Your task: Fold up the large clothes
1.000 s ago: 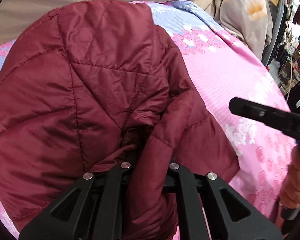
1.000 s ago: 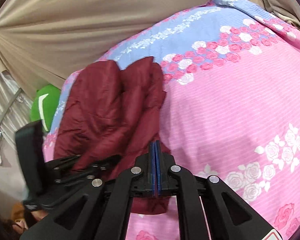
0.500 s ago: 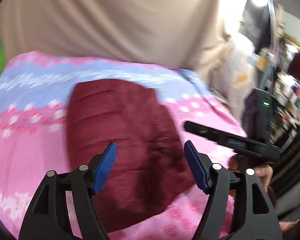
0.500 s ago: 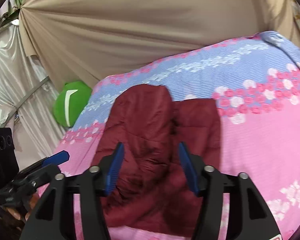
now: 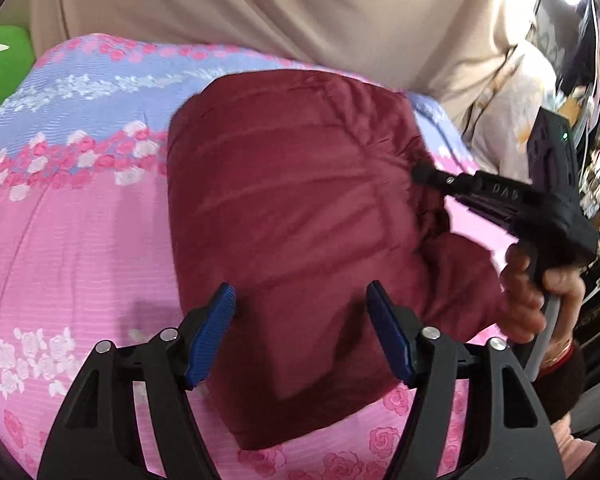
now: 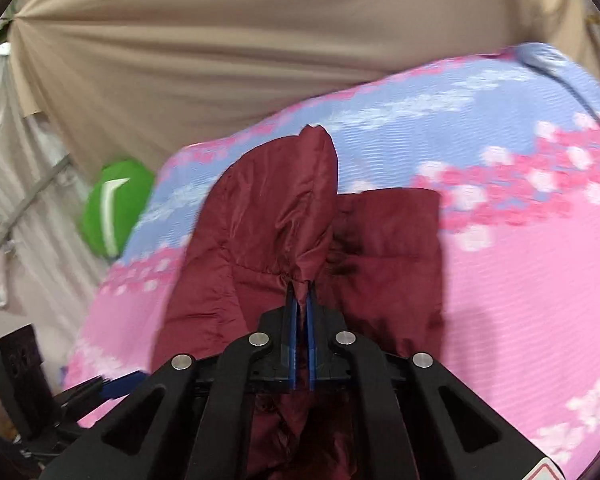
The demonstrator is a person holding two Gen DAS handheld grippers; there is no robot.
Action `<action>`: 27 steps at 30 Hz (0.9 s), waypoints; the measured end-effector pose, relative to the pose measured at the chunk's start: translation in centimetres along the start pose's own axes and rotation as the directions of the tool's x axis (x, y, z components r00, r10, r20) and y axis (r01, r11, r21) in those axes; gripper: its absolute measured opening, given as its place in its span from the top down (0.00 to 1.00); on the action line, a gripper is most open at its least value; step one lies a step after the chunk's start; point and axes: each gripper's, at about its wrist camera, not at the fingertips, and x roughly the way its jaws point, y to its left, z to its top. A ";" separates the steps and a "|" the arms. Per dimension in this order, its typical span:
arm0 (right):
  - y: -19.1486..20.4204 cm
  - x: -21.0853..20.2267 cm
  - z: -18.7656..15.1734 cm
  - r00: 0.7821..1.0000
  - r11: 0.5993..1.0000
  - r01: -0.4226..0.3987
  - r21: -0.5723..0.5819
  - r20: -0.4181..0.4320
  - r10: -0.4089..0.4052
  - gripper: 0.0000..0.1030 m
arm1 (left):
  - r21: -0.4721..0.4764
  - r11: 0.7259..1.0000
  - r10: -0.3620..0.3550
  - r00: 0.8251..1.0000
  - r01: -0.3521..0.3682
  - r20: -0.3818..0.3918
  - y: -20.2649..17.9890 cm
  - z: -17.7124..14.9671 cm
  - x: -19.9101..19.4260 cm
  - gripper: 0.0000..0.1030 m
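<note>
A bedroom at home: rose-patterned pink bedspread (image 5: 80, 240), beige draped curtain (image 6: 240, 40), green cushion (image 6: 114, 206).

We see open pink bedspread (image 5: 80, 248) left of the maroon jacket (image 5: 300, 220); on its right, the right tongs (image 5: 422, 172) and beige curtain (image 5: 260, 8) crowd passage.

Bed (image 5: 80, 240) spread with a ribbed pink cover, bands of pale blue and white-and-pink roses crossing it toward 12 o'clock. Maroon quilted jacket (image 5: 300, 220) lying directly on the cover, folded into a bulky block at centre in the left wrist view, one fold lifted off it toward 12 o'clock in the right wrist view (image 6: 276, 216).
</note>
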 end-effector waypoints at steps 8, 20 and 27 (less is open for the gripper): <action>-2.8 3.9 -1.7 0.990 0.996 0.078 0.045 -0.120 -0.072 0.92 | 0.107 0.986 0.131 0.991 -0.127 -0.039 -2.3 -0.9 4.4 0.39; 4.2 -4.3 -8.6 0.988 0.971 0.140 -0.192 -0.042 -0.151 0.90 | 0.100 0.986 0.136 0.989 -0.131 -0.051 -2.2 -0.9 4.6 0.38; -2.2 0.2 -11.7 0.972 0.982 0.182 -0.048 -0.144 -0.187 1.00 | 0.124 0.981 0.155 0.987 -0.148 -0.051 -2.6 -1.1 4.7 0.38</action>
